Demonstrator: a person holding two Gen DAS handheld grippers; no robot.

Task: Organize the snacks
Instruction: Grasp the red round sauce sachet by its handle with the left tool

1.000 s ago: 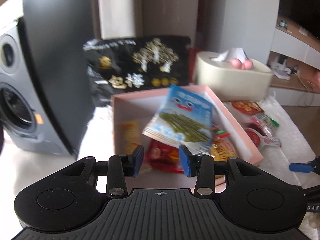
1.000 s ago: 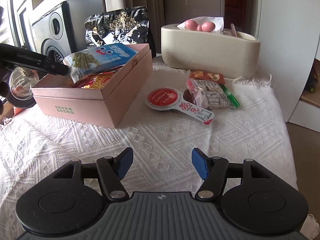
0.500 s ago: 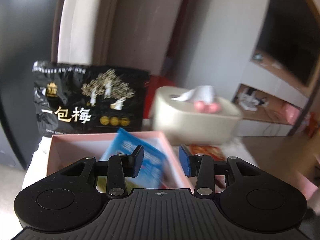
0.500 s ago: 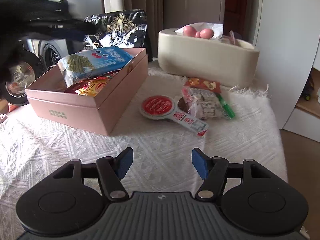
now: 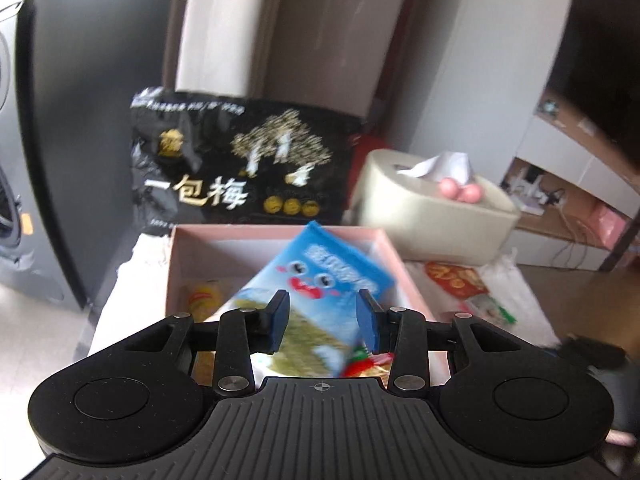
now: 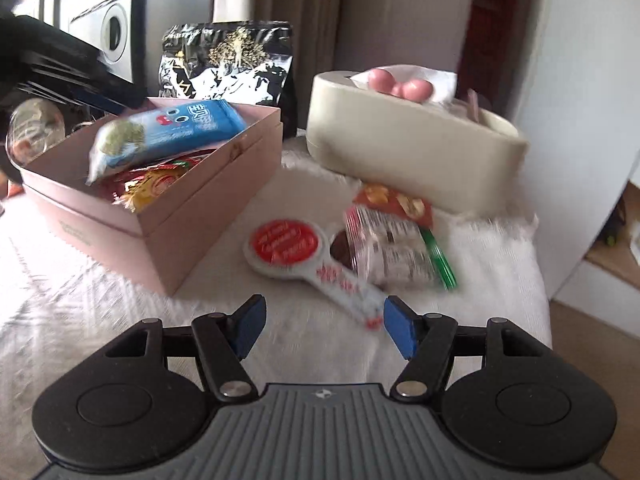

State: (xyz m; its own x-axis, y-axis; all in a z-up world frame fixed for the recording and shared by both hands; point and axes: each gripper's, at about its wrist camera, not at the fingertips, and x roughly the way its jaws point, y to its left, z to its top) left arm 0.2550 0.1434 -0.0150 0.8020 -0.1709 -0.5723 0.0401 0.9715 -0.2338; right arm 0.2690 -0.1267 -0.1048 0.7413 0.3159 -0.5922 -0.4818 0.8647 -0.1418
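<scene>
A pink box [image 5: 280, 230] [image 6: 208, 216] stands open on the white cloth with several snacks inside. On top of them lies a blue packet [image 5: 328, 276] [image 6: 172, 132]. My left gripper [image 5: 322, 316] hovers above the box, its jaws closing with nothing between the pads. In the right wrist view it is a dark blur over the box's far left corner. My right gripper [image 6: 324, 326] is open over the cloth, just short of a white paddle-shaped snack with a round red lid [image 6: 288, 244]. Beside that snack lie a clear wrapped packet [image 6: 392, 252] and a red packet [image 6: 396, 202] [image 5: 456, 280].
A big black snack bag [image 5: 240, 172] [image 6: 228, 64] stands behind the box. A cream tissue box [image 5: 432, 216] [image 6: 400, 140] sits at the back right. A washing machine [image 6: 112, 36] is at the far left. The cloth-covered table ends at the right, past the loose snacks.
The blue packet, at my left gripper's tips a second ago, now rests in the box, and that gripper has drawn back above it. My right gripper has come closer to the loose snacks.
</scene>
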